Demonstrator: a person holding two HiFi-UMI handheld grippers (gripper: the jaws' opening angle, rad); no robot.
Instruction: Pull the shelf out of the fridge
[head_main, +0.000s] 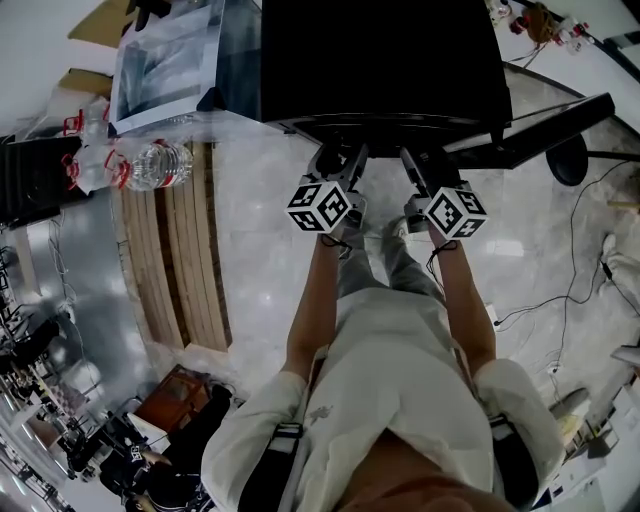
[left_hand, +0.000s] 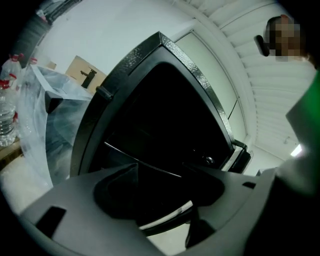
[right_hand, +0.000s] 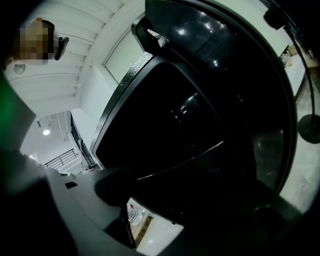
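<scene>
Shelf is inside the black mini fridge, and all you really get of it is a thin pale front edge running across the dark opening. Both grippers are right up at the front of the fridge, side by side. The left gripper has its jaws apart with nothing pinched, pads clear of that edge. Same deal for the right gripper: jaws spread, not clamped on anything, the shelf line crossing just past them. The fridge door hangs open on the fridge's right. Left of the fridge there's a water bottle lying on some wooden slats, plus a clear plastic bag just beside the fridge's side wall
</scene>
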